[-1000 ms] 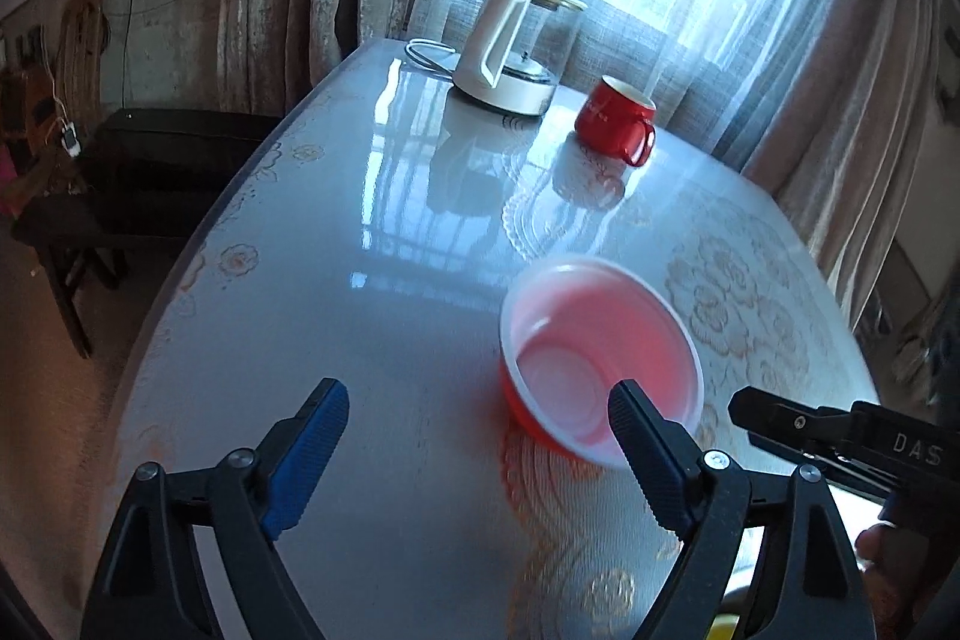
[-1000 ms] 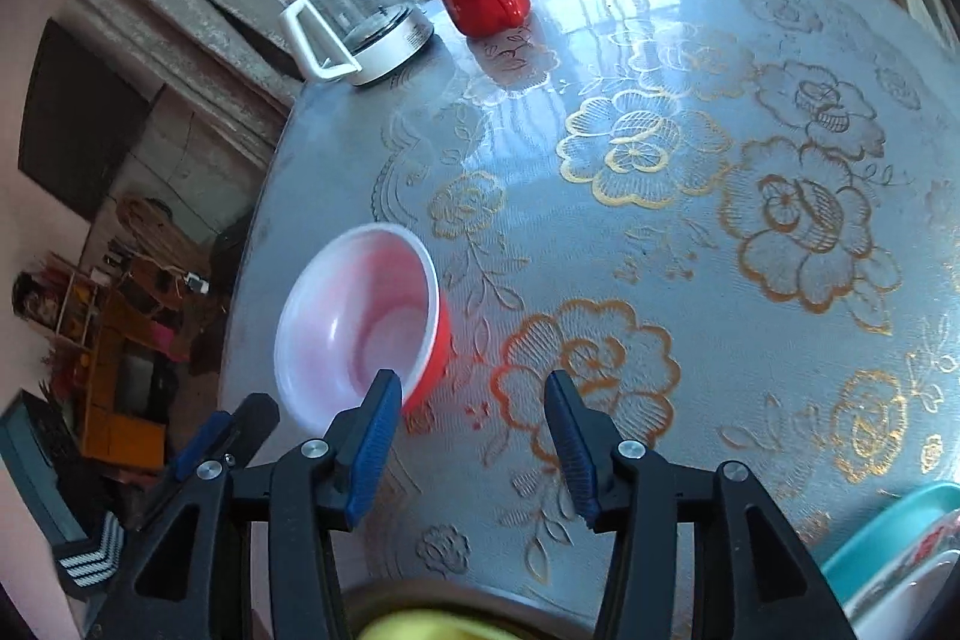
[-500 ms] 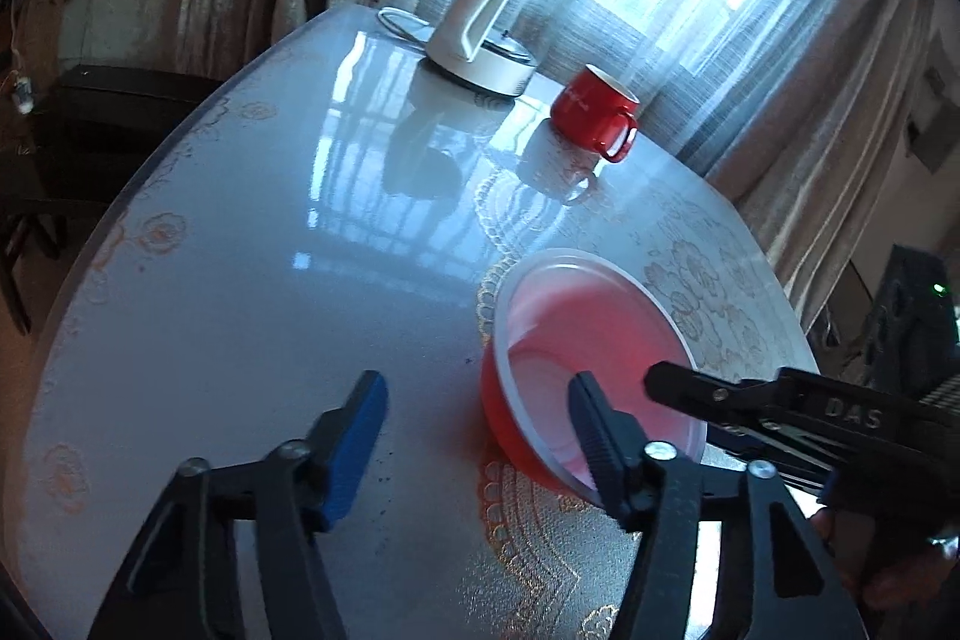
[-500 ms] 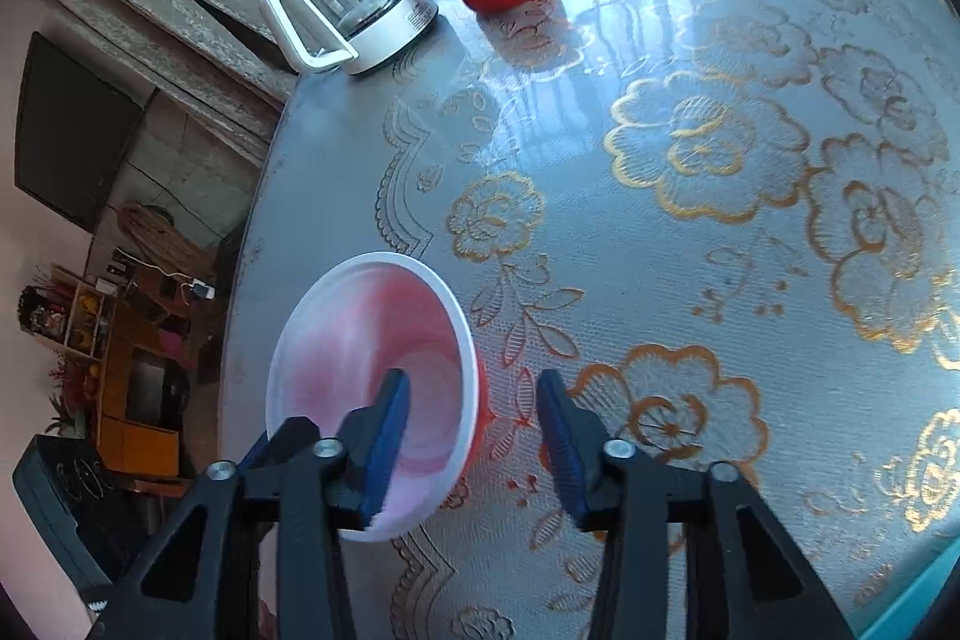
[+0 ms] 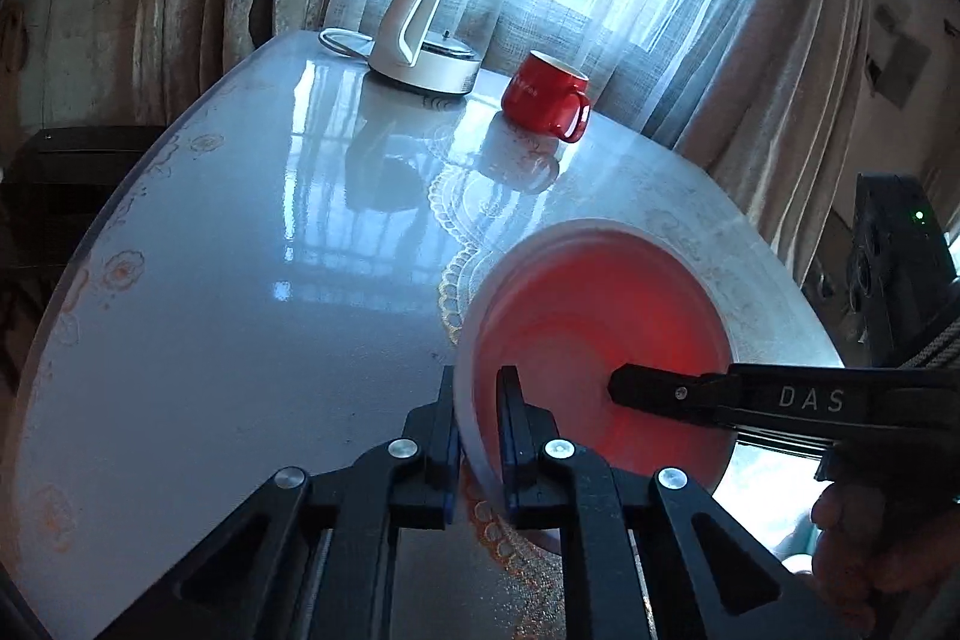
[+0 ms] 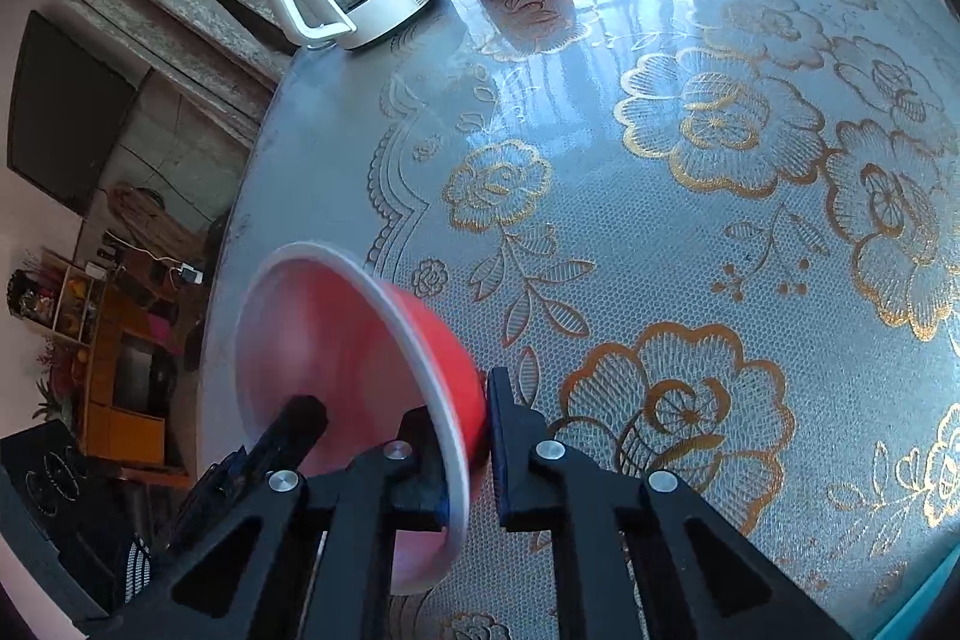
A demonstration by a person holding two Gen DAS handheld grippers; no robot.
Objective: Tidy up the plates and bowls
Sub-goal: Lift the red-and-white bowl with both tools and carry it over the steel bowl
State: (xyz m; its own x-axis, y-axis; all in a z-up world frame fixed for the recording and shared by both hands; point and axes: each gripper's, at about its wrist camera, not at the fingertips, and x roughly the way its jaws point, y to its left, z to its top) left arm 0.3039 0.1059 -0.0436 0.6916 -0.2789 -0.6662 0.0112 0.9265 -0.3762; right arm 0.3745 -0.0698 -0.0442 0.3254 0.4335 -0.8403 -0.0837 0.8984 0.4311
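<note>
A red bowl (image 5: 600, 328) with a pale pink inside and a white rim is gripped from two sides and is tipped up off the flowered table (image 5: 240, 316). My left gripper (image 5: 477, 424) is closing its jaws on the near rim, one pad inside the bowl and one outside. In the right wrist view the same bowl (image 6: 336, 340) leans to the left. My right gripper (image 6: 465, 436) is closing on the opposite wall, pads pressing on both faces. The right gripper's finger (image 5: 660, 394) reaches into the bowl from the right.
A glass kettle with a white handle (image 5: 432, 34) and a red mug (image 5: 546, 100) stand at the far edge by the curtained window. The table's rounded edge drops off on the left. A teal tray corner (image 6: 936, 604) shows at the near right. A hand (image 5: 870, 550) holds the right gripper.
Both grippers moved in on the bowl and shut on its rim from opposite sides. The bowl, flat on the table before, now stands tilted.
</note>
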